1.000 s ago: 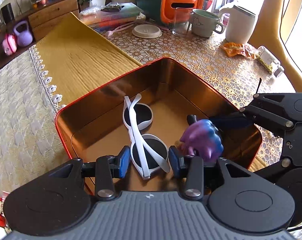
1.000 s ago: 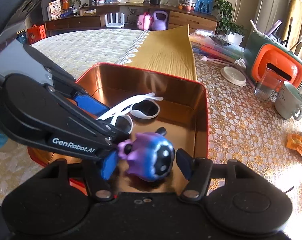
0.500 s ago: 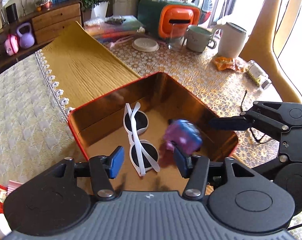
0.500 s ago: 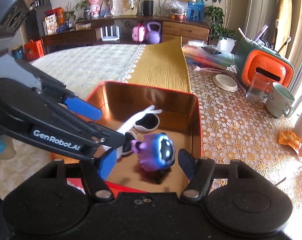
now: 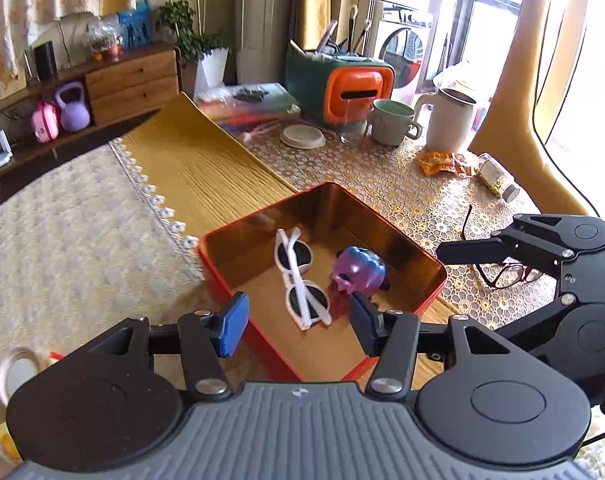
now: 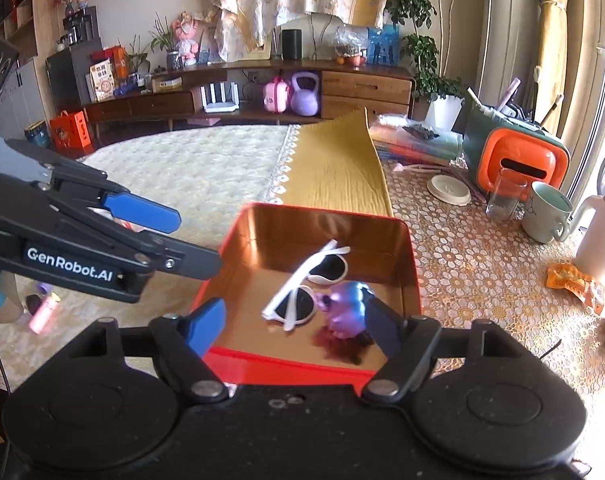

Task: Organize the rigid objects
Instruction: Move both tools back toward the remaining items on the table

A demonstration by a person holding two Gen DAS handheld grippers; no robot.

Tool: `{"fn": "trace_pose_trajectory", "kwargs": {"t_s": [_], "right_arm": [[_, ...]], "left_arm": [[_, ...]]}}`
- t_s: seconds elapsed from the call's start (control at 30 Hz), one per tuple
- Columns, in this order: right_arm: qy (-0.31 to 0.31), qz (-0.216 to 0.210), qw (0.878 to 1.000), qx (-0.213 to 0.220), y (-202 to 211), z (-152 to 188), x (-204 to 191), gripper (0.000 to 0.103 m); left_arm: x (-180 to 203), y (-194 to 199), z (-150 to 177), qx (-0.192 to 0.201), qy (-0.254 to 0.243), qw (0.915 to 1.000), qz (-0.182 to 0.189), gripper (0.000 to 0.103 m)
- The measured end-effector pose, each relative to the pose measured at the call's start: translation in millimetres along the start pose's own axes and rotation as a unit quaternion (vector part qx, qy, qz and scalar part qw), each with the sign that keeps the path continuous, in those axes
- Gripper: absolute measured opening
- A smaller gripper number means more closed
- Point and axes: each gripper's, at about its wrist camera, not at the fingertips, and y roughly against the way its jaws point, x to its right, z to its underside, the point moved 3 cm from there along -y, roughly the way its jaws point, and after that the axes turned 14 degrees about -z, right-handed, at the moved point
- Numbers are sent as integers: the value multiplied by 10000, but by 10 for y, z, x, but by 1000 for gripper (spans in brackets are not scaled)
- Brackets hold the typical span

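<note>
A red tin with a coppery inside stands on the table. White sunglasses lie folded in it, and a purple toy rests beside them on the right. My left gripper hangs open above the tin's near corner, holding nothing. In the right wrist view the tin, the sunglasses and the toy lie below my right gripper. Its jaws are opening and nothing is pressed between them. The left gripper shows at the left there.
Black-rimmed glasses lie on the lace cloth right of the tin. Farther back stand a mug, a white jug, a glass and an orange-fronted holder. A snack packet and a small bottle lie near the jug.
Both grippers have risen and drawn back from the tin. The right let go of the purple toy, which now lies beside the sunglasses. The left jaws widened away from the sunglasses.
</note>
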Motion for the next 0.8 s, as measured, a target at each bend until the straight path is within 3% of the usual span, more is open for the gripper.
{"fn": "trace_pose_trajectory", "kwargs": {"t_s": [0.3, 0.33, 0.4, 0.57, 0.8], "right_arm": [[60, -191, 9997, 158, 102, -1, -408, 89], [71, -221, 9996, 172, 106, 0, -465, 90], [96, -279, 9994, 190, 104, -4, -559, 91], [115, -441, 9987, 242, 62, -15, -774, 99], [11, -745, 9963, 436, -33, -34, -1002, 103]], "left_arm": [[-342, 383, 258, 139, 145, 9996, -195, 59], [-386, 421, 296, 143, 149, 9995, -236, 60], [-485, 500, 375, 183, 188, 9990, -349, 74], [-760, 647, 555, 206, 358, 9975, -565, 74], [-1231, 830, 815, 344, 685, 9900, -1181, 81]]}}
